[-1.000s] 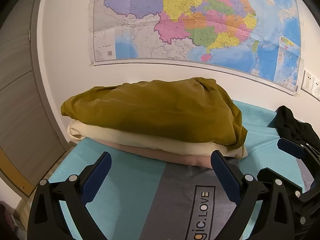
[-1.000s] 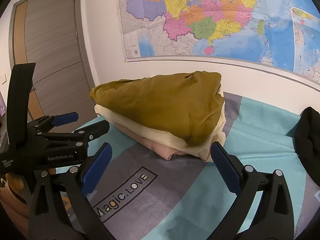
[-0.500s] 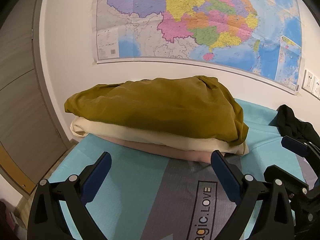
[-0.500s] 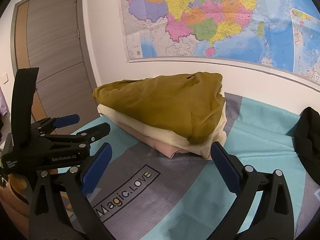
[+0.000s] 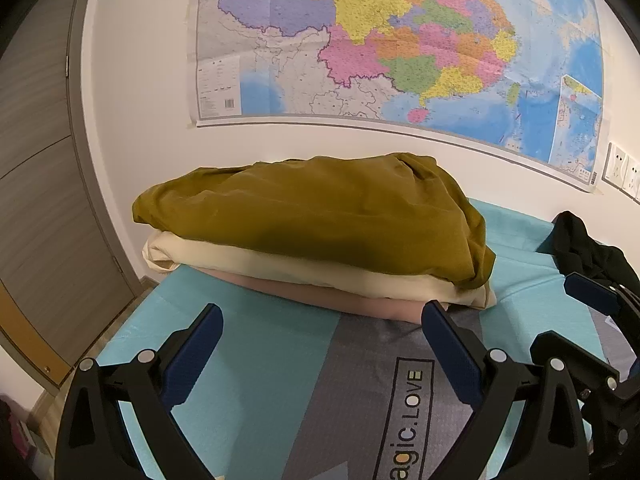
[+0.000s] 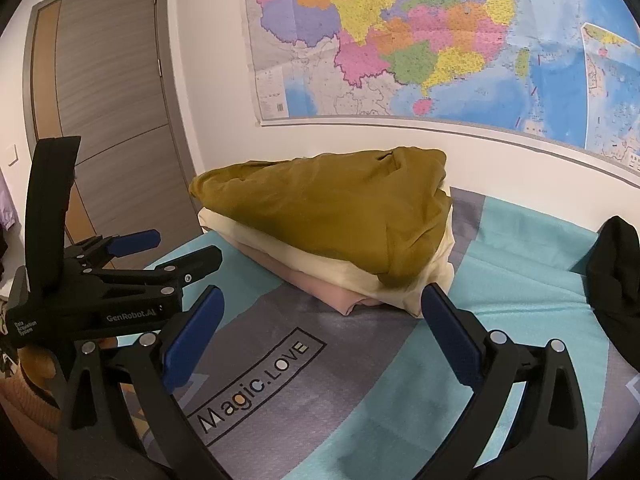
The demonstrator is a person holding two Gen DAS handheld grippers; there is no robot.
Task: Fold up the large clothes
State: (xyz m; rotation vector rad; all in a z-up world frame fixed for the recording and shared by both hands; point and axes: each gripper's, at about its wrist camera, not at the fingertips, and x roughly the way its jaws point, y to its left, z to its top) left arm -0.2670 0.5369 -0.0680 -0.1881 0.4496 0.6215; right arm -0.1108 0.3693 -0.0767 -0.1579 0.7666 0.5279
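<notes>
A stack of folded clothes lies on the bed against the wall: an olive-brown garment (image 5: pixel 320 216) on top, a cream one (image 5: pixel 304 268) under it and a pink one (image 5: pixel 360 300) at the bottom. The stack also shows in the right wrist view (image 6: pixel 332 216). A crumpled black garment (image 5: pixel 588 248) lies to the right, also seen in the right wrist view (image 6: pixel 616 276). My left gripper (image 5: pixel 322 322) is open and empty, just short of the stack. My right gripper (image 6: pixel 320 312) is open and empty, to the right of the left one.
The bed has a teal and grey cover (image 5: pixel 256 360) printed "Magic.LOVE" (image 6: pixel 256 384). A large map (image 5: pixel 400 48) hangs on the white wall behind. A grey door (image 6: pixel 108 92) stands at the left. Wall sockets (image 5: pixel 624 168) sit at the far right.
Both grippers have drawn back and shifted slightly left of the stack. Both stay open and empty. The clothes have not moved.
</notes>
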